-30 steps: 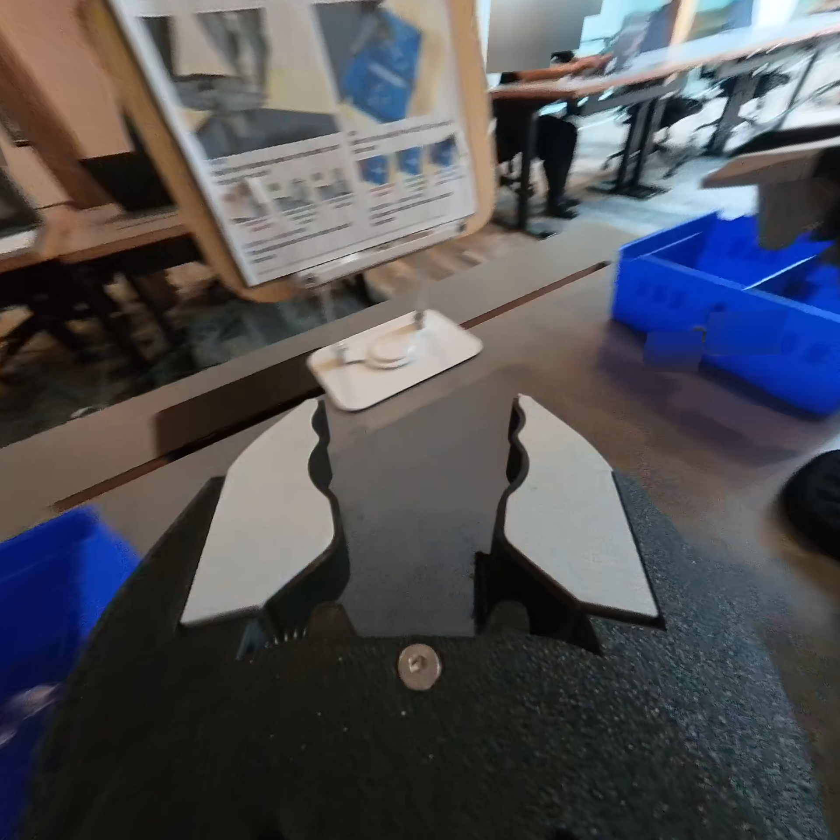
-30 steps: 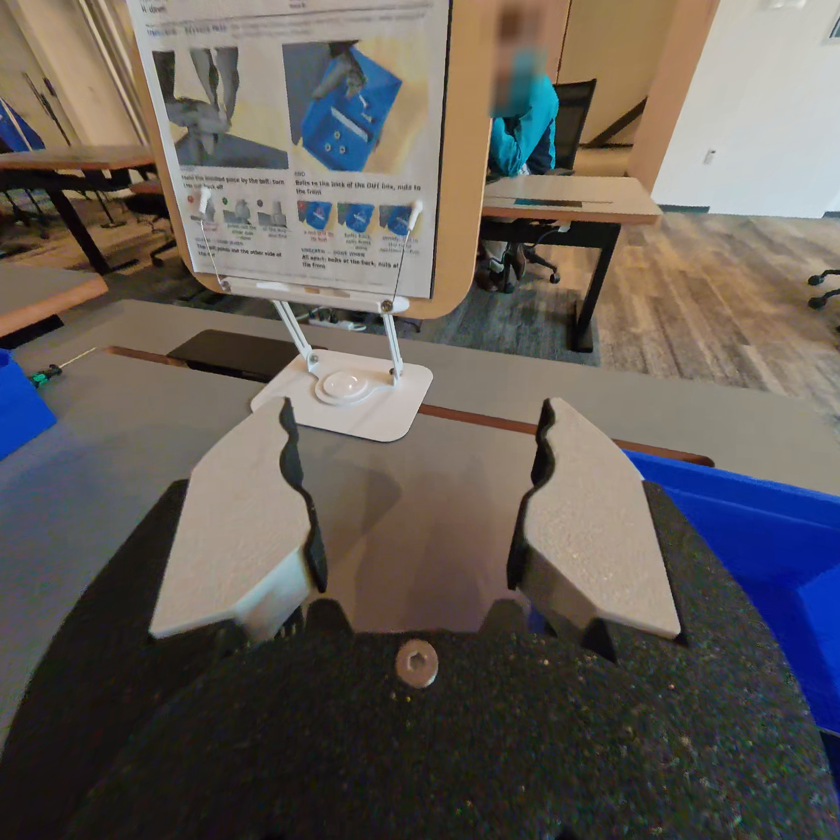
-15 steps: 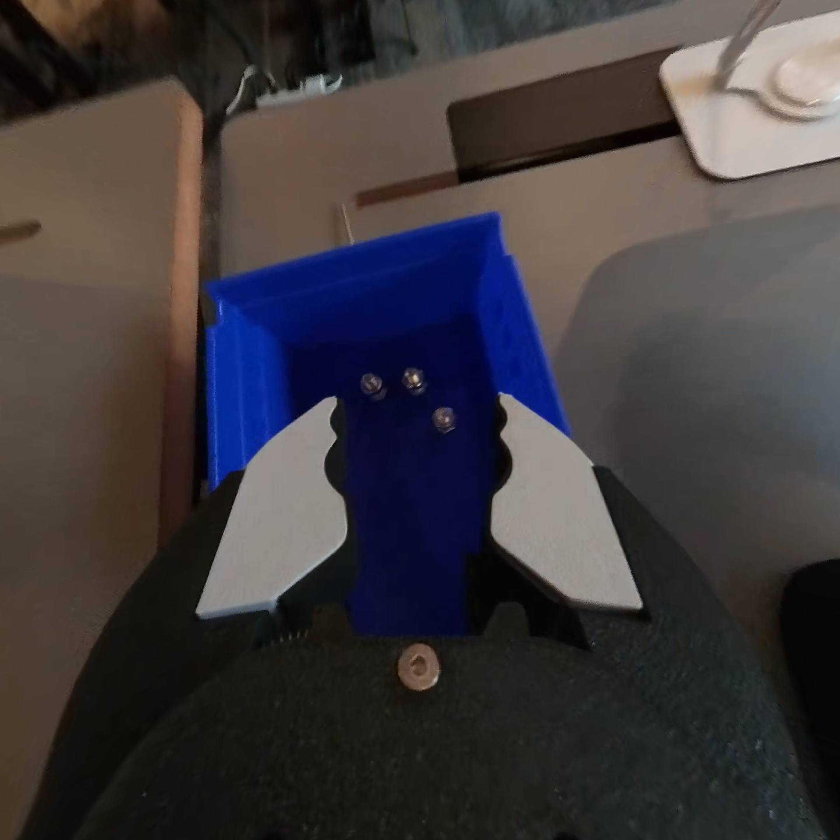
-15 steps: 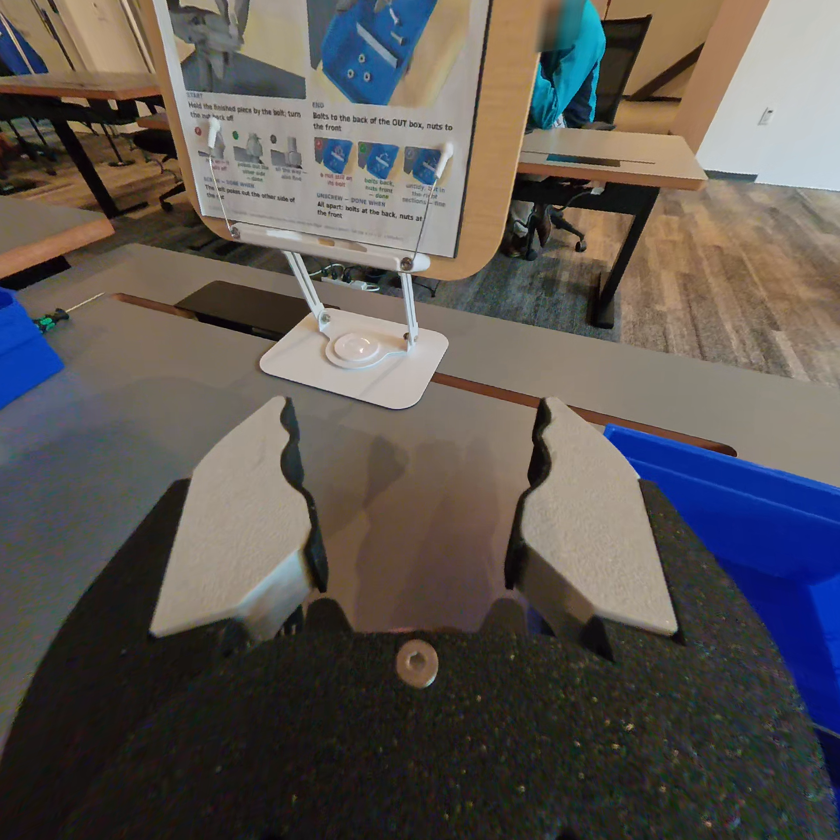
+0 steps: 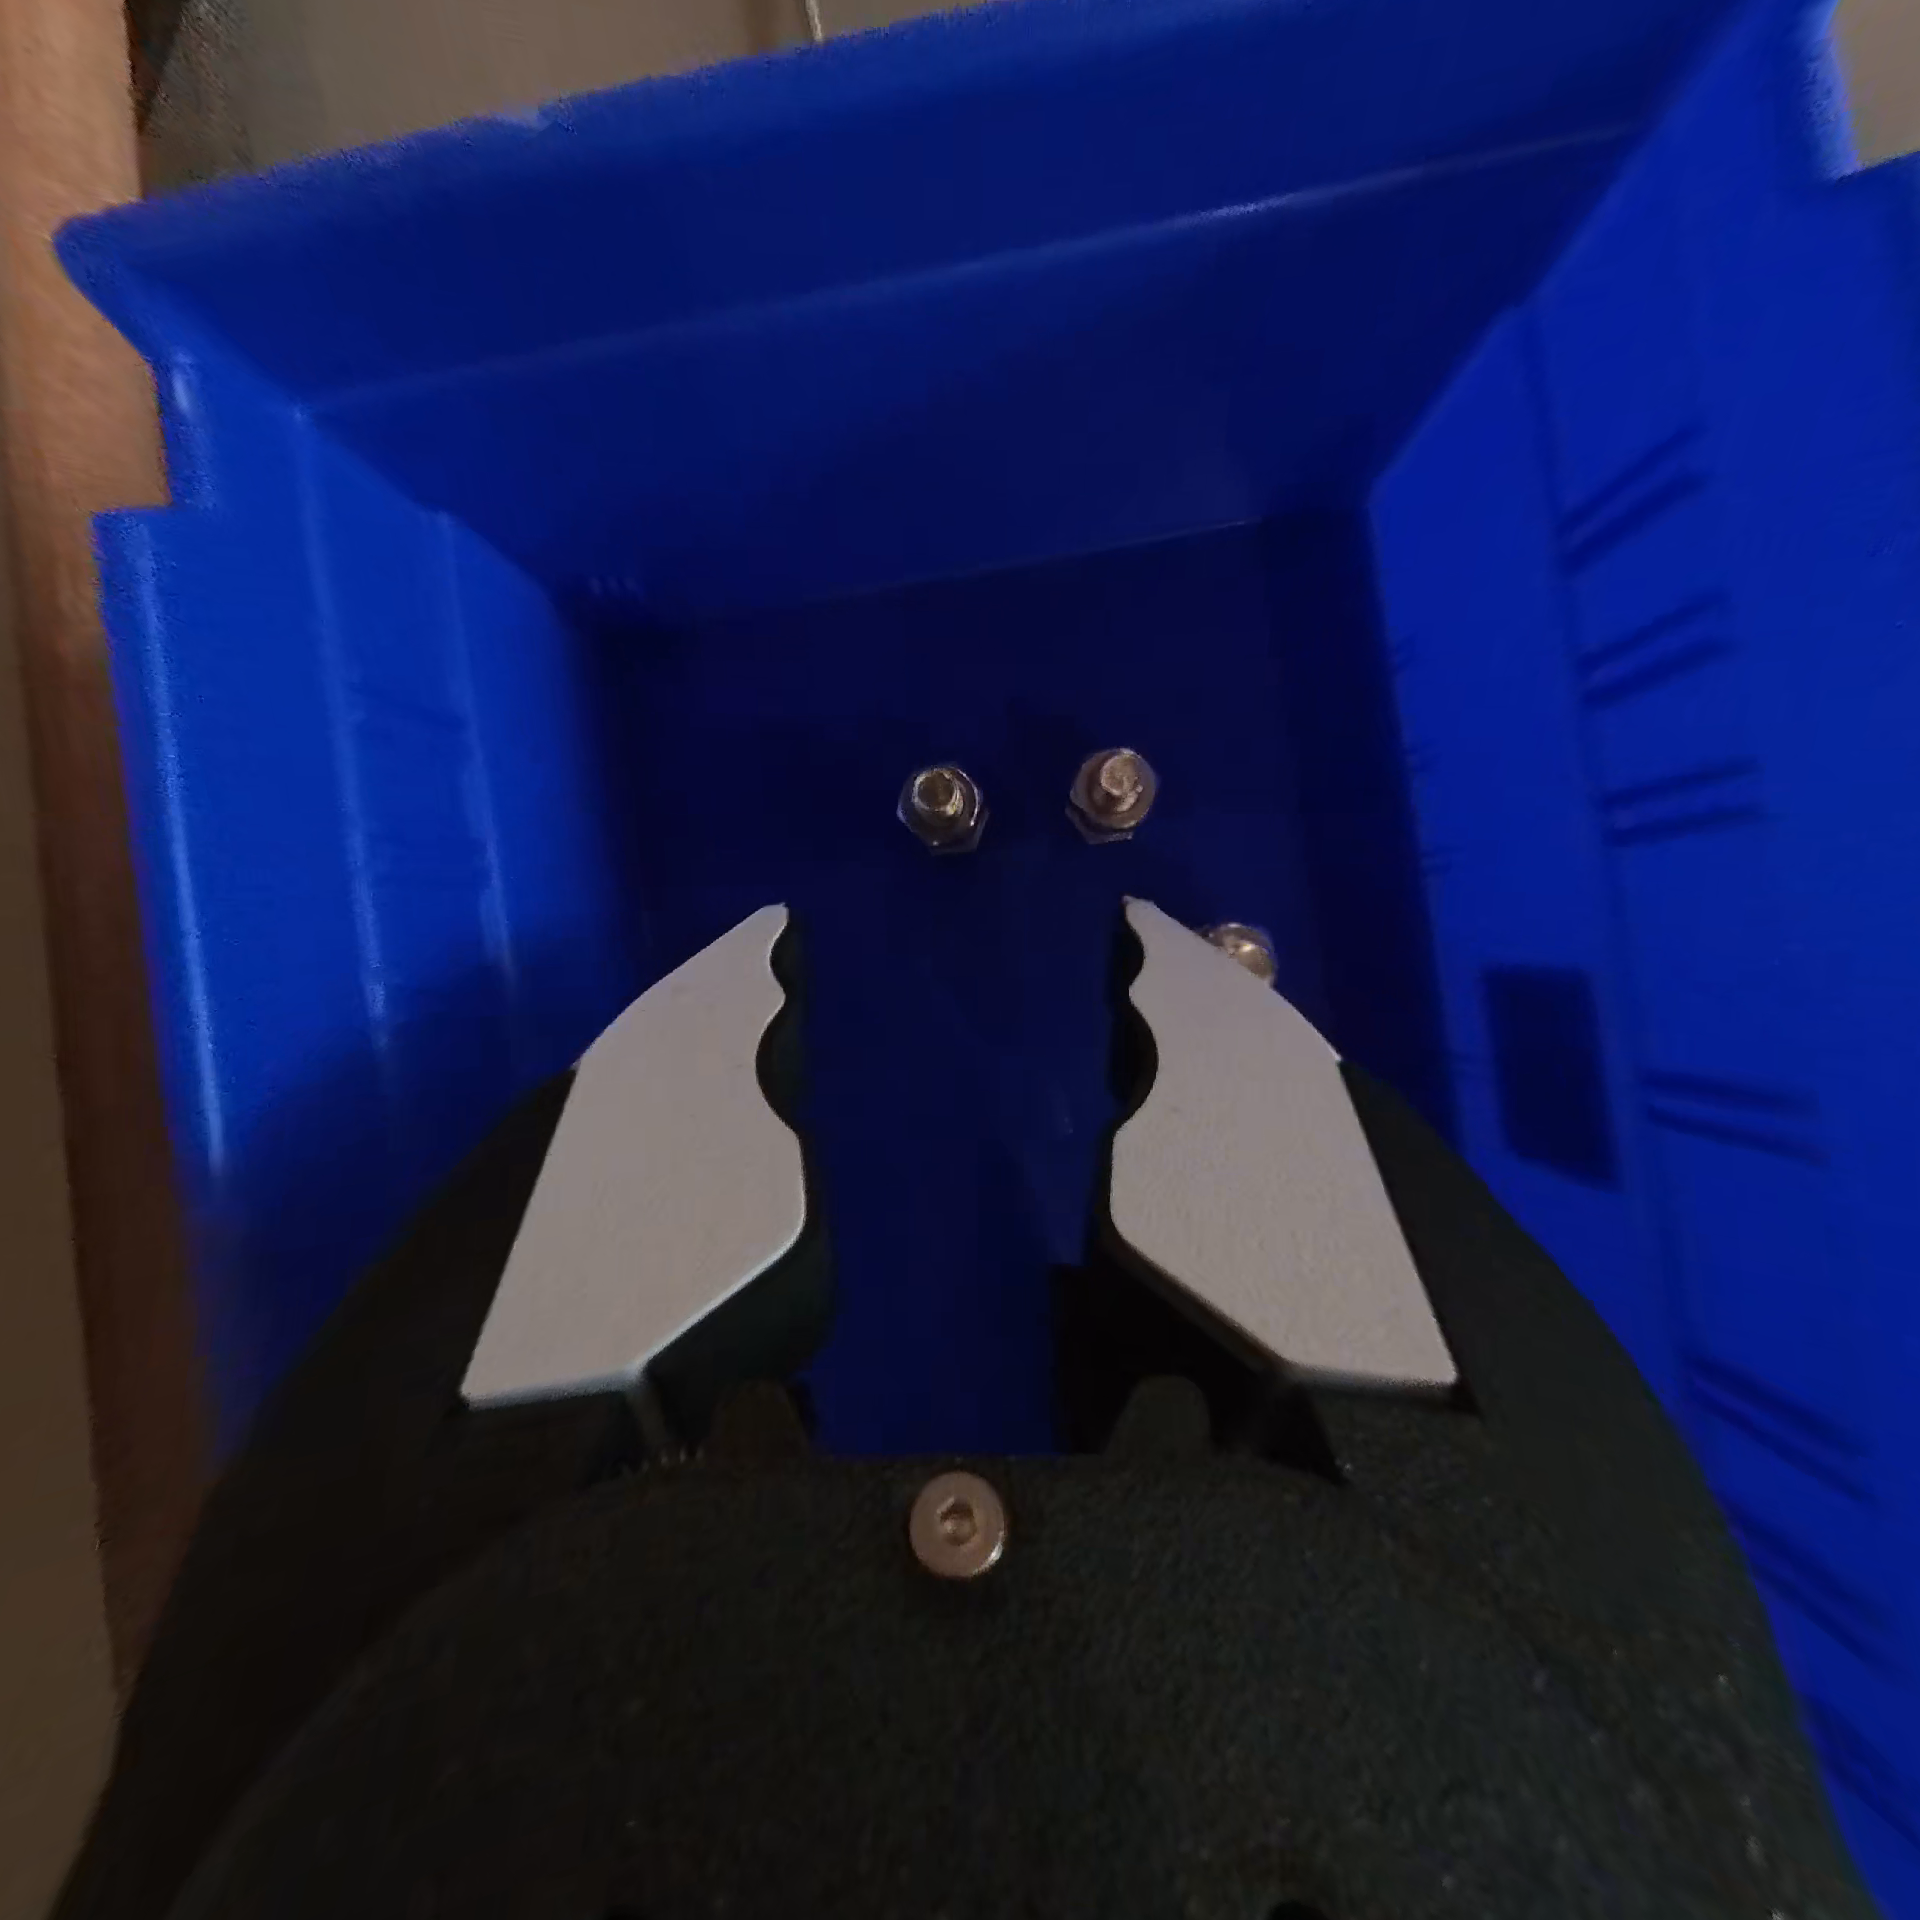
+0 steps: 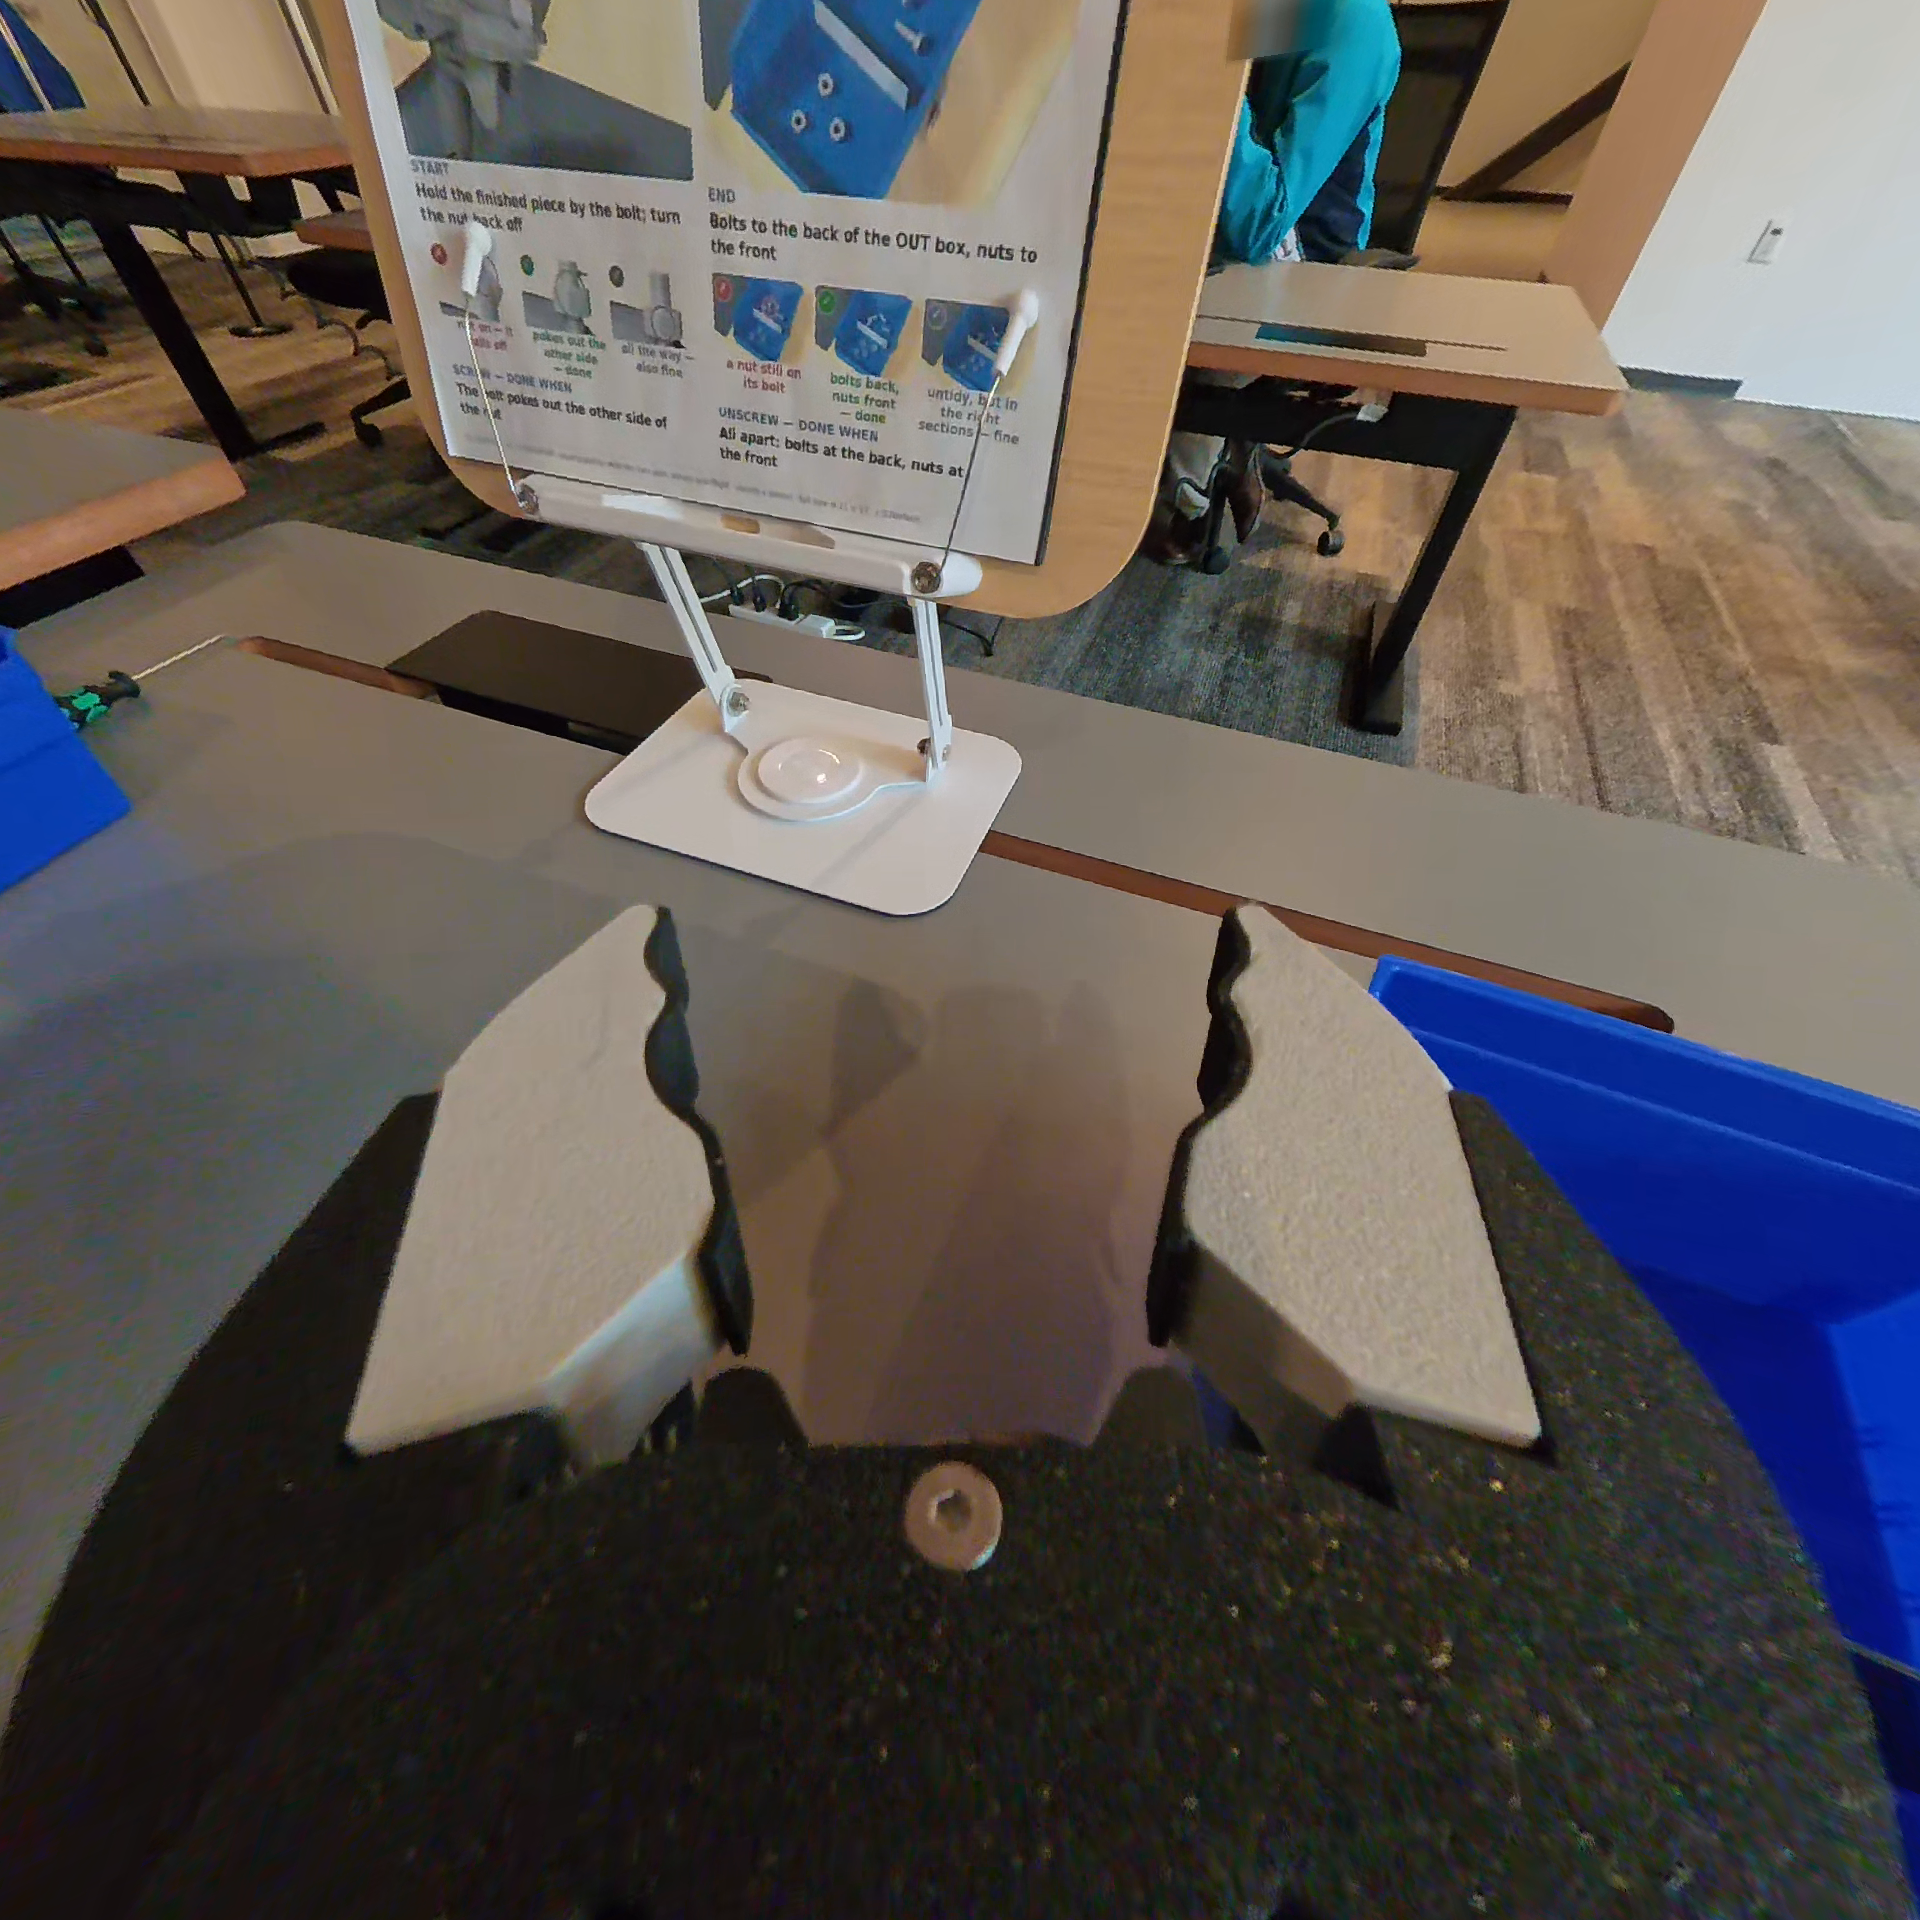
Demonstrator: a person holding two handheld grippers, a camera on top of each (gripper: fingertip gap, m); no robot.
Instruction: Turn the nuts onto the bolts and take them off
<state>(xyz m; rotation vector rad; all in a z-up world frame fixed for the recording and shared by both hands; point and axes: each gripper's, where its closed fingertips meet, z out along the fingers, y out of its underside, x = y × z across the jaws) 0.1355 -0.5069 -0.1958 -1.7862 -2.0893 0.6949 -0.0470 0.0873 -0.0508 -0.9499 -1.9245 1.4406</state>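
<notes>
In the left wrist view a blue bin [image 5: 312, 810] fills the frame. Three bolts with nuts on them stand on its floor: one [image 5: 940, 808] ahead left, one [image 5: 1112, 795] ahead right, one [image 5: 1242, 945] partly hidden behind my right finger. My left gripper [image 5: 956, 920] is open and empty, down inside the bin, its tips just short of the two front bolts. In the right wrist view my right gripper [image 6: 940, 925] is open and empty above the grey table [image 6: 260, 987].
A white stand [image 6: 810, 800] with an instruction sheet [image 6: 727, 260] is straight ahead of the right gripper. Another blue bin [image 6: 1662, 1122] lies at its right. A green-handled screwdriver [image 6: 99, 694] and a blue bin corner [image 6: 42, 769] lie far left. A seated person [image 6: 1309, 135] is beyond. Some 65 cm of space lies between my two pairs of fingers.
My left gripper swung from the white stand to the left blue bin and dropped down into it toward the bolts. My right gripper tilted slightly downward and stayed open.
</notes>
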